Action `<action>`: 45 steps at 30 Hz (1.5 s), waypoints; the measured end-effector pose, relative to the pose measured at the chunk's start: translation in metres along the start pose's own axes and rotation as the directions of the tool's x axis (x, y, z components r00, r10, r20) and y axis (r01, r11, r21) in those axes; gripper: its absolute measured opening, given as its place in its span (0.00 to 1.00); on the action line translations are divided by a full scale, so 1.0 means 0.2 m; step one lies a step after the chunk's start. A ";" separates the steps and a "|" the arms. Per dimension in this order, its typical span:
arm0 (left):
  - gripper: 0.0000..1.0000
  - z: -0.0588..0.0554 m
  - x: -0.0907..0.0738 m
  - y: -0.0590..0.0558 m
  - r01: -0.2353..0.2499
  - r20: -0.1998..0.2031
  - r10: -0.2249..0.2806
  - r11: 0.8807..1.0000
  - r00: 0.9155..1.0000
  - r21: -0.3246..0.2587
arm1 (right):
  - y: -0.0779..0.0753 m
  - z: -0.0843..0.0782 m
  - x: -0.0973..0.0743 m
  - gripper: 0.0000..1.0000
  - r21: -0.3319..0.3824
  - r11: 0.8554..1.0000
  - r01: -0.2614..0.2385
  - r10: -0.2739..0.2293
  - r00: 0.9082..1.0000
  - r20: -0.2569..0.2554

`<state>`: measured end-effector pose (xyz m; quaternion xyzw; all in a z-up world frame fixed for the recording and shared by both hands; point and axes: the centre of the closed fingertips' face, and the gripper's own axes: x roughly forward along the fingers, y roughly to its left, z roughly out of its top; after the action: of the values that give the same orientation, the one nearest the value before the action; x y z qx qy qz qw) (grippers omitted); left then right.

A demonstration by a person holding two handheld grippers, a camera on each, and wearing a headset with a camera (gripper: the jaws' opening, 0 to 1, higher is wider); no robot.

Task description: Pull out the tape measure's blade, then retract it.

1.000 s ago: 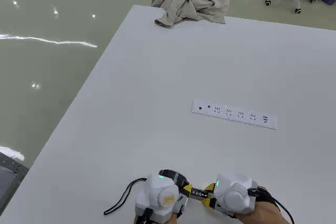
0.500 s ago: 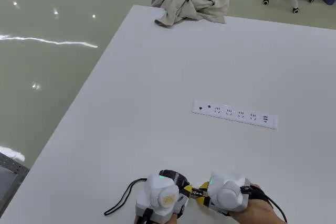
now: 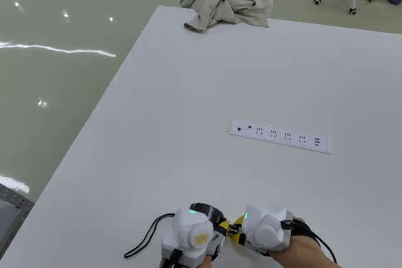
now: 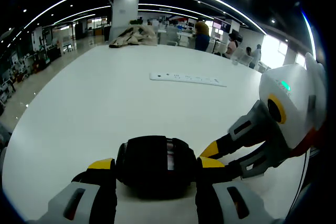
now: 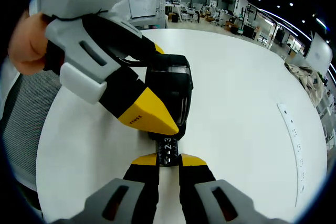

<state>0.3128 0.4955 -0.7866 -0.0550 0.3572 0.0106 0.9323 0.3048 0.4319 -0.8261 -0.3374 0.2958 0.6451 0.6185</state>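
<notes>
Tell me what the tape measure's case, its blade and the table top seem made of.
The tape measure's case looks like black plastic or rubber, with a dull sheen. The blade, a thin strip with printed numbers, is likely painted metal. The table top is smooth, matte white, perhaps laminate.

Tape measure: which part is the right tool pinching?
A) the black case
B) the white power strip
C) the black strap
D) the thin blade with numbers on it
D: in the right gripper view the right tool is shut on the numbered blade just outside the black case, which the left tool grips.
</notes>
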 end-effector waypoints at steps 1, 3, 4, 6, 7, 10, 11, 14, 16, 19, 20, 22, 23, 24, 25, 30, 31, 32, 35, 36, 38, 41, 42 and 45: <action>0.58 0.00 0.00 0.00 0.000 0.000 0.000 1.000 1.000 -0.001 | 0.00 0.00 0.00 0.13 -0.003 1.000 0.000 0.000 1.000 0.001; 0.58 0.00 0.00 0.00 0.000 -0.001 0.000 1.000 1.000 -0.001 | 0.00 0.01 0.00 0.13 -0.003 1.000 -0.001 0.001 1.000 0.002; 0.58 0.00 0.00 0.00 0.001 -0.001 -0.001 1.000 1.000 -0.002 | 0.00 0.01 0.00 0.13 -0.001 1.000 -0.001 0.001 1.000 0.002; 0.58 0.00 0.00 0.00 0.001 -0.001 -0.001 1.000 1.000 -0.002 | 0.00 0.01 0.00 0.13 -0.002 1.000 -0.001 0.001 1.000 0.003; 0.58 0.00 0.01 0.00 0.002 -0.002 -0.002 1.000 1.000 -0.002 | 0.00 0.01 0.01 0.13 -0.004 1.000 -0.001 0.001 1.000 0.004; 0.58 0.00 0.00 0.00 0.001 -0.003 -0.001 1.000 1.000 -0.001 | 0.01 0.02 0.01 0.13 -0.025 1.000 0.001 -0.001 1.000 0.004; 0.57 0.00 0.00 0.00 0.001 -0.004 -0.001 1.000 1.000 0.000 | 0.00 0.02 0.01 0.13 -0.027 1.000 0.002 -0.002 1.000 0.004; 0.57 0.00 0.00 0.00 -0.001 -0.003 0.001 1.000 1.000 0.010 | 0.01 0.02 0.02 0.13 -0.056 0.998 0.012 -0.012 1.000 0.002; 0.57 -0.01 0.00 0.00 -0.004 0.004 0.004 1.000 1.000 0.014 | 0.01 0.03 0.02 0.13 0.015 1.000 0.013 -0.013 1.000 0.014; 0.57 0.00 0.00 0.00 -0.004 0.008 0.003 1.000 1.000 0.016 | 0.00 0.04 0.03 0.13 0.029 1.000 0.013 -0.014 0.999 0.035; 0.57 0.00 0.00 0.00 -0.003 0.009 0.003 1.000 1.000 0.015 | 0.00 0.04 0.03 0.13 0.022 1.000 0.016 -0.016 0.999 0.036; 0.57 0.00 0.00 0.00 -0.004 0.008 0.004 1.000 1.000 0.016 | 0.00 0.04 0.03 0.13 0.010 1.000 0.016 -0.016 0.999 0.041; 0.57 0.00 0.00 0.00 -0.005 0.008 0.005 1.000 1.000 0.014 | 0.00 0.05 0.02 0.13 0.011 1.000 0.015 -0.016 0.999 0.041; 0.57 0.00 0.00 0.00 -0.005 0.009 0.005 1.000 1.000 0.017 | 0.00 0.05 0.02 0.13 0.009 1.000 0.013 -0.014 0.999 0.042; 0.57 0.00 0.00 0.00 -0.004 0.008 0.004 1.000 1.000 0.015 | 0.00 0.05 0.03 0.13 0.005 1.000 0.013 -0.013 0.999 0.042; 0.57 0.00 0.00 0.00 -0.003 0.006 0.003 1.000 1.000 0.014 | 0.00 0.05 0.04 0.13 0.001 1.000 0.011 -0.011 0.999 0.040; 0.57 0.00 0.00 0.00 -0.003 0.005 0.003 1.000 1.000 0.013 | 0.00 0.06 0.03 0.13 0.003 1.000 0.011 -0.011 0.999 0.041; 0.57 0.00 0.00 0.00 -0.002 0.006 0.002 1.000 1.000 0.013 | 0.00 0.06 0.03 0.13 0.001 1.000 0.011 -0.011 0.999 0.041; 0.57 0.00 0.00 0.00 -0.002 0.004 0.002 1.000 1.000 0.014 | 0.00 0.05 0.04 0.13 -0.005 1.000 0.010 -0.009 0.999 0.038; 0.57 0.00 0.00 0.00 -0.001 0.003 0.001 1.000 1.000 0.012 | 0.00 0.06 0.04 0.13 -0.009 1.000 0.009 -0.009 0.999 0.038; 0.57 0.00 0.00 0.00 -0.003 0.005 0.003 1.000 1.000 0.013 | 0.00 0.06 0.04 0.13 -0.005 1.000 0.006 -0.006 0.999 0.039; 0.57 0.00 0.00 0.00 -0.005 0.008 0.005 1.000 1.000 0.014 | 0.01 0.06 0.04 0.13 0.000 1.000 0.003 -0.003 0.999 0.038; 0.57 0.00 0.00 0.00 -0.005 0.008 0.005 1.000 1.000 0.012 | 0.01 0.05 0.04 0.13 0.000 1.000 0.002 -0.002 0.999 0.042; 0.57 0.00 0.00 0.00 -0.008 0.012 0.008 1.000 1.000 0.015 | 0.01 0.06 0.03 0.14 -0.006 1.000 0.000 0.001 0.999 0.043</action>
<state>0.3126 0.4958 -0.7869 -0.0467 0.3520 0.0120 0.9348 0.3026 0.4448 -0.8249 -0.3254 0.2805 0.6533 0.6234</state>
